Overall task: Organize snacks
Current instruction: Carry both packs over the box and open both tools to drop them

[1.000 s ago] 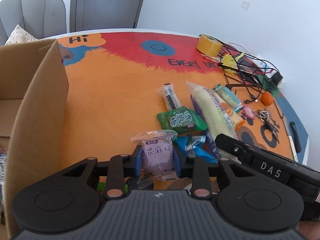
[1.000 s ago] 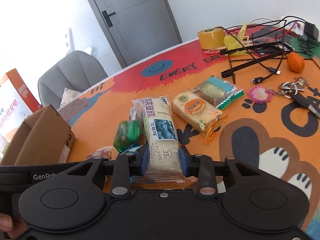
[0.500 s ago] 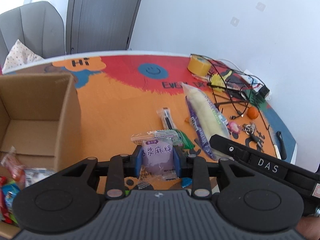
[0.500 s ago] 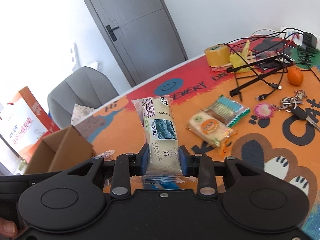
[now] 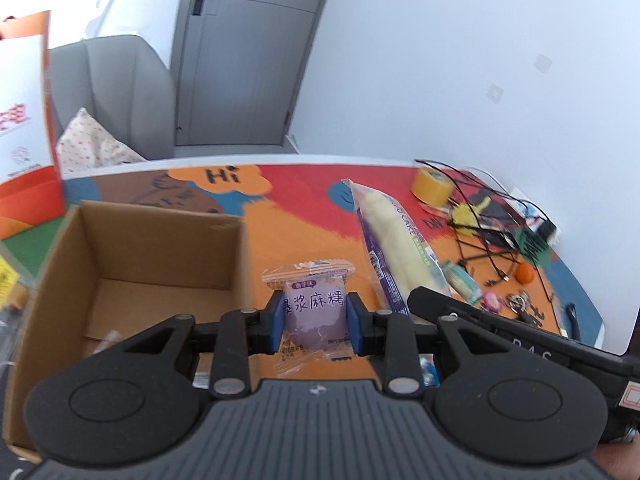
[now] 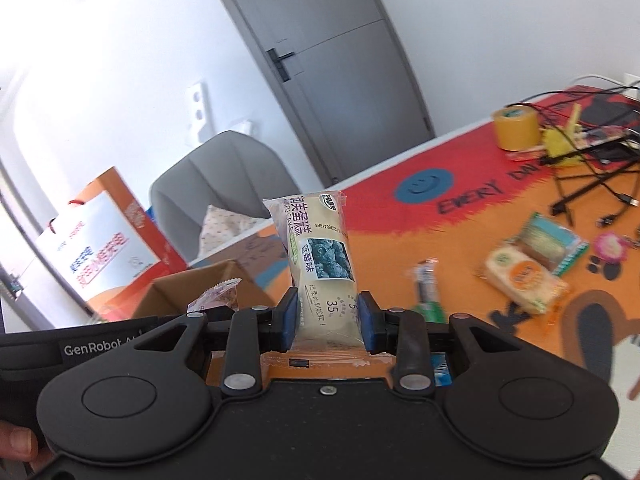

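Note:
My left gripper (image 5: 315,322) is shut on a purple mochi packet (image 5: 313,312), held above the table just right of an open cardboard box (image 5: 132,248). My right gripper (image 6: 328,322) is shut on a long blueberry cake packet (image 6: 320,260), held up in the air; this packet also shows in the left wrist view (image 5: 394,252). The purple packet shows in the right wrist view (image 6: 218,296) over the box (image 6: 192,284). A few wrappers lie in the box's near left corner.
On the orange mat (image 6: 460,240) lie two cracker packets (image 6: 524,276), a thin stick packet (image 6: 426,280), a yellow tape roll (image 6: 516,128), tangled black cables (image 6: 588,176), a small orange (image 5: 525,273) and keys. An orange-white bag (image 6: 104,252) and a grey chair (image 6: 216,192) stand behind.
Both grippers have lifted their packets off the table and swung left toward the box. The box interior has come into view beside the left gripper.

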`<state>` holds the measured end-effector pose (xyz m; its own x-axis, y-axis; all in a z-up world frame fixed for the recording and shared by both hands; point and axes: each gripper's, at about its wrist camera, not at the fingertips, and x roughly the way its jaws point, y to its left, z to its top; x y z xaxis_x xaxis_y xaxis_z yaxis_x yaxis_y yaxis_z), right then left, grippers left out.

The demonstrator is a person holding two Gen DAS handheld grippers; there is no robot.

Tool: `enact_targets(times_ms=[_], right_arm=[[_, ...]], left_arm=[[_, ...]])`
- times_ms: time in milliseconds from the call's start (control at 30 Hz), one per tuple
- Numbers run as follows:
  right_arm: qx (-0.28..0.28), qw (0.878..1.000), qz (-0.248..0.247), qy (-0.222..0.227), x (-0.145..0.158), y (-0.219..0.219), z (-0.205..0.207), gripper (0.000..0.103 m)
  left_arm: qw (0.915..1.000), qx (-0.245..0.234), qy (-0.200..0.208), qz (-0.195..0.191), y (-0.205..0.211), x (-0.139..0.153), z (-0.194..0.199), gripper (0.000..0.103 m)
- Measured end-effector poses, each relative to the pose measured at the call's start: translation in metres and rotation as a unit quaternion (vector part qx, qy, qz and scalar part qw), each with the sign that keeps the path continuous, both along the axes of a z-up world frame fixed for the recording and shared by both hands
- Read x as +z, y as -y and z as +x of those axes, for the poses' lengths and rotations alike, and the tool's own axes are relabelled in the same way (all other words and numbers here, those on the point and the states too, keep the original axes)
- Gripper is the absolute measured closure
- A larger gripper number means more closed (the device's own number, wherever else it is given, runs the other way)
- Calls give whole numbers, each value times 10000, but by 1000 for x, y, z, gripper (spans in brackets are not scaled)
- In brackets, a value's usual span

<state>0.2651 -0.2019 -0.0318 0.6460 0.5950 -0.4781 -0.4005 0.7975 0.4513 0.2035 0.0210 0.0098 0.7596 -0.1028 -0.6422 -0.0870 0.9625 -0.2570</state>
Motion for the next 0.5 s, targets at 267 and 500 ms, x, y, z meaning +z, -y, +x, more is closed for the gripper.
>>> enact_targets(times_ms=[267, 500], right_arm=[[390, 9992, 49, 29, 12, -35, -4, 71], [652, 9979, 0, 56, 19, -62, -10, 71]], left_arm=[[9990, 450, 50, 34, -43, 6, -10, 72], [9970, 770, -2, -13, -77, 3, -15, 72]])
